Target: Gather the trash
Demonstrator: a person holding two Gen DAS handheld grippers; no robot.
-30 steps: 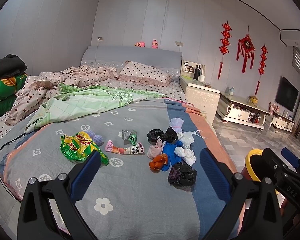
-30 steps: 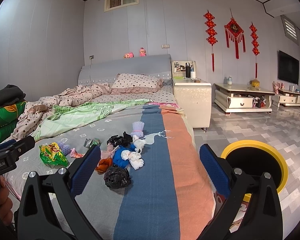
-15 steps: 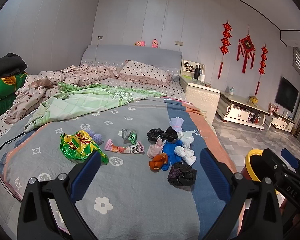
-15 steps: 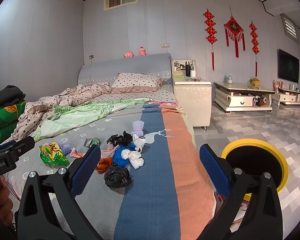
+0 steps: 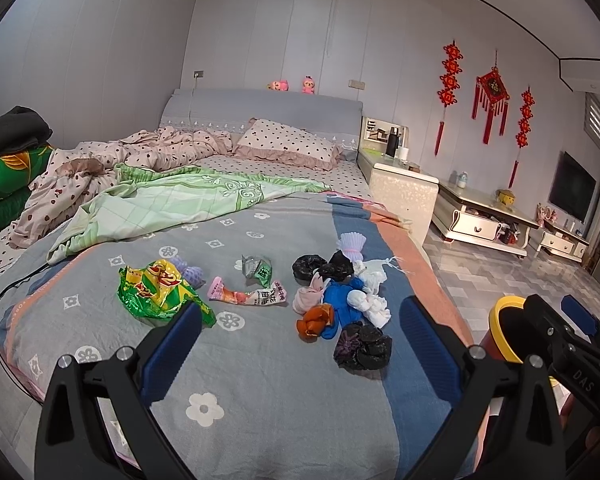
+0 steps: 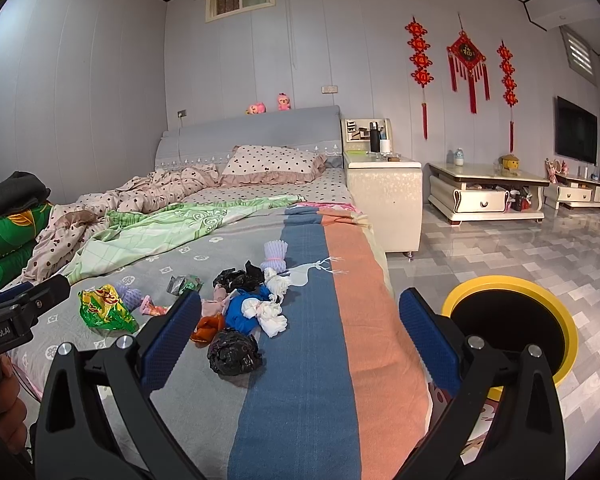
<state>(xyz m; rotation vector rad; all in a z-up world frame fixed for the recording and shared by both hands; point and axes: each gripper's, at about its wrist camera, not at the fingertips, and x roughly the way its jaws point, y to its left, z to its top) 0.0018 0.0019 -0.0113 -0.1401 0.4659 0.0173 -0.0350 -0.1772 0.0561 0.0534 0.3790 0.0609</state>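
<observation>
Both grippers spread wide, holding nothing: left gripper (image 5: 296,344), right gripper (image 6: 300,340). Trash pile (image 6: 244,304) on bed (image 6: 308,360) at 12 o'clock; yellow-rimmed bin (image 6: 512,320) at 3 o'clock.

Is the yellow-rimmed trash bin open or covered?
Open. The yellow-rimmed trash bin shows a dark uncovered mouth and no lid; whether anything is inside, cannot tell.

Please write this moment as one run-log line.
left gripper: open | right gripper: open | trash pile: on bed, untouched | yellow-rimmed bin: on floor
</observation>
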